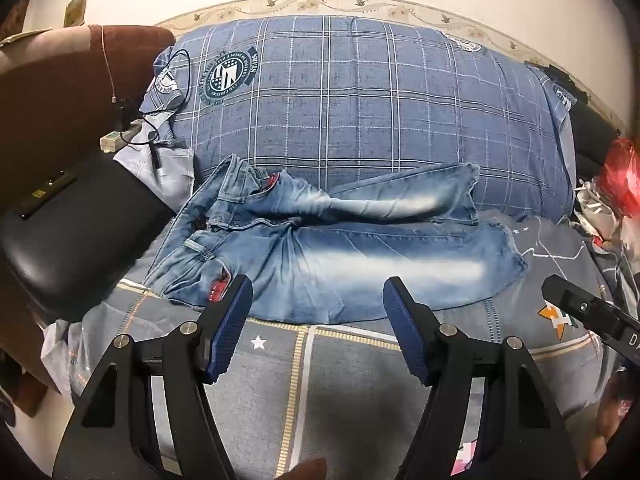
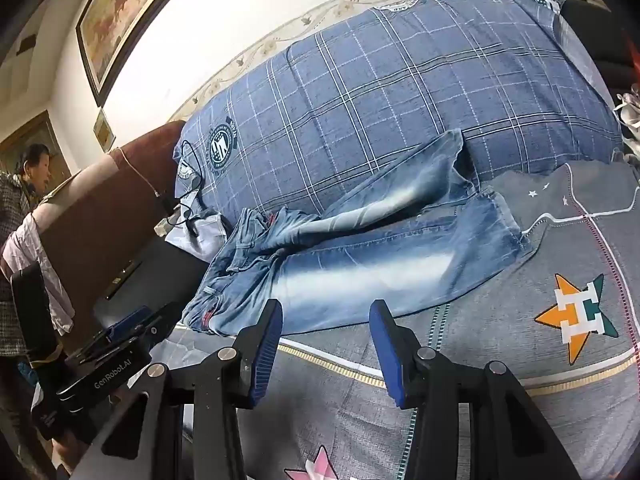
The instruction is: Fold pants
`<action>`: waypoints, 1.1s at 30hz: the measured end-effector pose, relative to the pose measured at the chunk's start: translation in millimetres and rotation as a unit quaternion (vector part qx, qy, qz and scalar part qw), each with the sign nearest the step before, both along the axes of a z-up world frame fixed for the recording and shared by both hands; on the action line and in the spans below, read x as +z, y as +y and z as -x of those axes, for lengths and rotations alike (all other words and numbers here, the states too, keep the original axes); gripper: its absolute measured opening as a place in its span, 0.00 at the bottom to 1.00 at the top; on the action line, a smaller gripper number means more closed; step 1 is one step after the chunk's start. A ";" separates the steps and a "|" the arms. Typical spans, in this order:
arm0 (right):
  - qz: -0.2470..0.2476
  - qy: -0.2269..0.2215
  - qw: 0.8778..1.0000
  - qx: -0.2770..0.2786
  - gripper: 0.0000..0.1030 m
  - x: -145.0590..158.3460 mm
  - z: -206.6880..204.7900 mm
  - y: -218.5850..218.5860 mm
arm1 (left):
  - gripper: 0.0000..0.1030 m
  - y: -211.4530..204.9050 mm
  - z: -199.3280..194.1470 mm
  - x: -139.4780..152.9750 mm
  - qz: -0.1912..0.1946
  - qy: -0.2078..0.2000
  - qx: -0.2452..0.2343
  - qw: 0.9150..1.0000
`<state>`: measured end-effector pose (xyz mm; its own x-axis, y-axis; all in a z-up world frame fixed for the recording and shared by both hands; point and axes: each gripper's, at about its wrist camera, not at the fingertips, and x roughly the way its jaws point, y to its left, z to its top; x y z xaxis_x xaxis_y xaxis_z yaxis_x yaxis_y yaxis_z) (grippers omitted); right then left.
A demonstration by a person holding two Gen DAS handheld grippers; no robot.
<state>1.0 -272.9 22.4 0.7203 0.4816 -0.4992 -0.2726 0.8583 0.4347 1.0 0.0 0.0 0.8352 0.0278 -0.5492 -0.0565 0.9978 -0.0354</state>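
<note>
- Jeans [image 1: 332, 248] lie flat on the grey patterned bedspread [image 1: 352, 380], waistband toward the left of both views, leg hems toward the right.
- Near leg is spread smooth along the bedspread; far leg is rumpled, and its hem [image 2: 456, 148] rides up against the large blue plaid pillow [image 1: 360, 92] behind it.
- Red trim shows at the pocket edges near the waistband [image 1: 218, 290].
- Left gripper [image 1: 318, 300]: jaws wide apart, nothing between the blue ribbed pads [image 1: 228, 328]. It hovers just short of the near edge of the jeans, at about the hip and thigh of the near leg. No contact visible.
- Right gripper [image 2: 326, 322]: jaws likewise spread, holding nothing. It sits just short of the same near edge, over the bedspread. No contact visible.
- Right gripper's black tip also shows at the right edge of the left wrist view [image 1: 580, 304]; left gripper's body, lettered "GenRobot.AI", shows low left in the right wrist view [image 2: 116, 364].
- A black cable [image 1: 168, 92] loops over the left corner of the pillow, beside a brown padded headboard [image 1: 72, 80].
- An orange-and-green star emblem [image 2: 576, 316] is printed on the bedspread right of the jeans.
- A framed picture [image 2: 120, 12] hangs on the wall; a person [image 2: 28, 184] stands at the far left of the right wrist view.
</note>
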 end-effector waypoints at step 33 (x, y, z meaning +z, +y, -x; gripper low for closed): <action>-0.002 0.000 1.000 0.001 0.42 0.8 1.9 3.0 | 0.66 -6.7 8.7 0.8 -0.007 -0.027 -0.012 1.000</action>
<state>-0.9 -269.8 23.2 0.7194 0.4843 -0.4979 -0.2736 0.8564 0.4378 -7.7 -6.7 0.8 0.8638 0.0148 -0.5036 -0.0315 0.9992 -0.0246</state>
